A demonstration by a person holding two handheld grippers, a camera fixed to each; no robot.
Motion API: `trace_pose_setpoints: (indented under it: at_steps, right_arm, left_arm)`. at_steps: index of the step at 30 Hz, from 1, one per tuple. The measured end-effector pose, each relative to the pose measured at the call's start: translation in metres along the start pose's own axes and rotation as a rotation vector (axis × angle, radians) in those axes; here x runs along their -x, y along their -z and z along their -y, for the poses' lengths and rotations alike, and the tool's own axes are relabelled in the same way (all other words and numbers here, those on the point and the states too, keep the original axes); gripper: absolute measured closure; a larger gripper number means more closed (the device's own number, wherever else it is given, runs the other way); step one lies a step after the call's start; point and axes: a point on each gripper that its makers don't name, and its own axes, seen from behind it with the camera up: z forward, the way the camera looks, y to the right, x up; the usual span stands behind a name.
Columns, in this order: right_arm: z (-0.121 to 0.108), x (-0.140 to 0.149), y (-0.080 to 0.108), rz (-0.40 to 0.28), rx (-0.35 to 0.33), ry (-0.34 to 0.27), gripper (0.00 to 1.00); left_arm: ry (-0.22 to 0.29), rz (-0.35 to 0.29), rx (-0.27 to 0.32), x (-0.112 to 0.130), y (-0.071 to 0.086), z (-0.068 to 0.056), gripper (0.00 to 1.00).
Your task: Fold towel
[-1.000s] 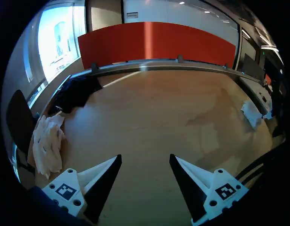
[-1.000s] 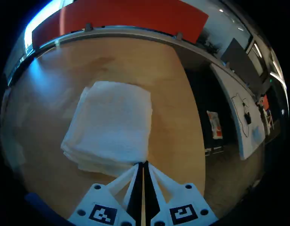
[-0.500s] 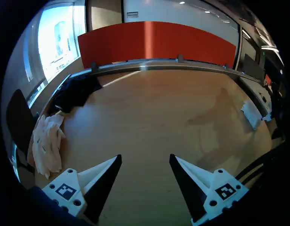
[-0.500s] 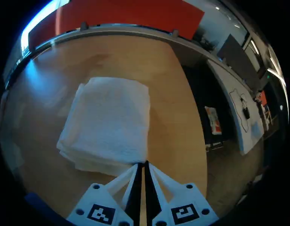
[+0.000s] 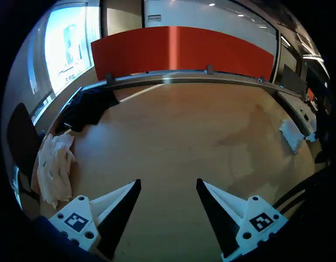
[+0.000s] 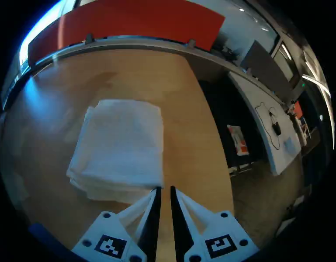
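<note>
We note the right hand-held gripper [image 6: 165, 188] slightly parted just behind the folded towel [image 6: 119, 144]; left hand-held gripper [image 5: 168, 180] spread wide.

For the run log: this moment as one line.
towel: folded, on table | left gripper: open, empty | right gripper: barely open, by towel's edge

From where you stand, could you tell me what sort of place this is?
Most likely an open-plan office. The wooden desk has a red divider panel along its far edge, a white desk with cables stands across the aisle, and a large window lights one side.
</note>
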Motion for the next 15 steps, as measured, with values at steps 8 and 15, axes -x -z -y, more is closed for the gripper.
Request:
trace_pose_setpoints:
  at_steps: [8, 15]
  right_arm:
    - [-0.005, -0.001, 0.008, -0.018, 0.046, -0.018, 0.57]
    - [0.004, -0.005, 0.012, -0.039, 0.036, -0.018, 0.00]
  left_arm:
    - [0.002, -0.009, 0.004, -0.004, 0.000, 0.001, 0.06]
    - [0.002, -0.012, 0.009, -0.005, -0.001, 0.001, 0.06]
